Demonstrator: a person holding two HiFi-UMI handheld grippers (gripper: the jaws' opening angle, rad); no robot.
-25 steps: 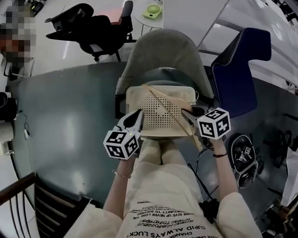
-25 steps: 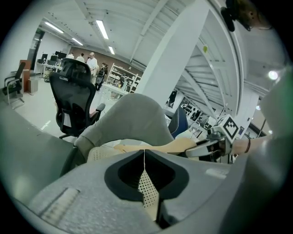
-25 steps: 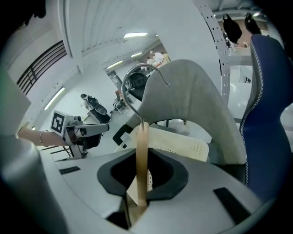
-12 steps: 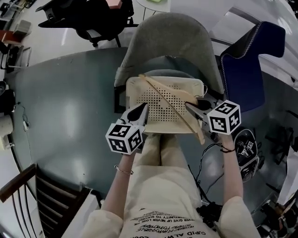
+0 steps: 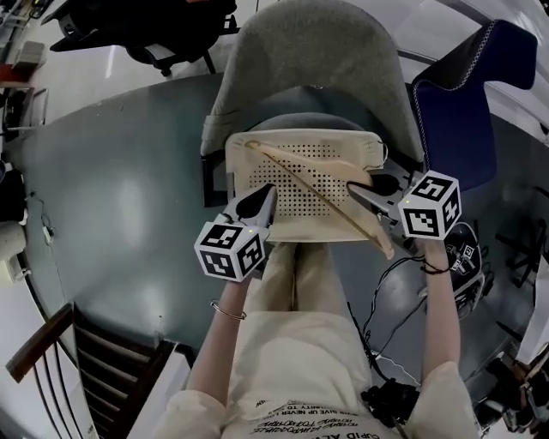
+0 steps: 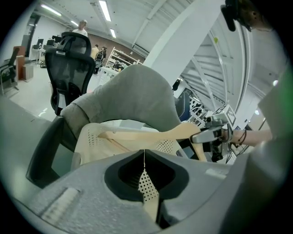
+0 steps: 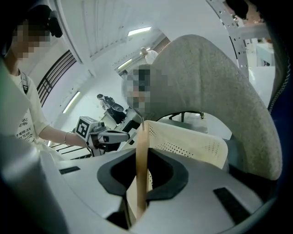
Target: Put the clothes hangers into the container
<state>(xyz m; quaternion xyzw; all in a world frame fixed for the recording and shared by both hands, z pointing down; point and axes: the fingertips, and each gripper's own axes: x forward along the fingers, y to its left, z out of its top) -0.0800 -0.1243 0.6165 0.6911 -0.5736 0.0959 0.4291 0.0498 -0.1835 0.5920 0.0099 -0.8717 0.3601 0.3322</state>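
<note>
A cream perforated container (image 5: 249, 159) rests over the seat of a grey chair (image 5: 309, 51). A wooden clothes hanger (image 5: 300, 178) lies slantwise across it, from the far left corner to the near right. My right gripper (image 5: 353, 187) is shut on the hanger's near end, and the wood (image 7: 142, 137) runs up between its jaws (image 7: 143, 153). My left gripper (image 5: 266, 195) is at the container's near left corner, shut on the perforated wall (image 6: 89, 137), which shows edge-on between the jaws (image 6: 144, 159).
A blue chair (image 5: 455, 94) stands right of the grey one and a black office chair (image 5: 146, 17) at the far left. Cables and gear (image 5: 459, 266) lie on the floor at the right. The person's legs are right below the container.
Both grippers have sunk, the left more than the right, taking the container and hanger down toward the grey chair's seat. Both grips are the same.
</note>
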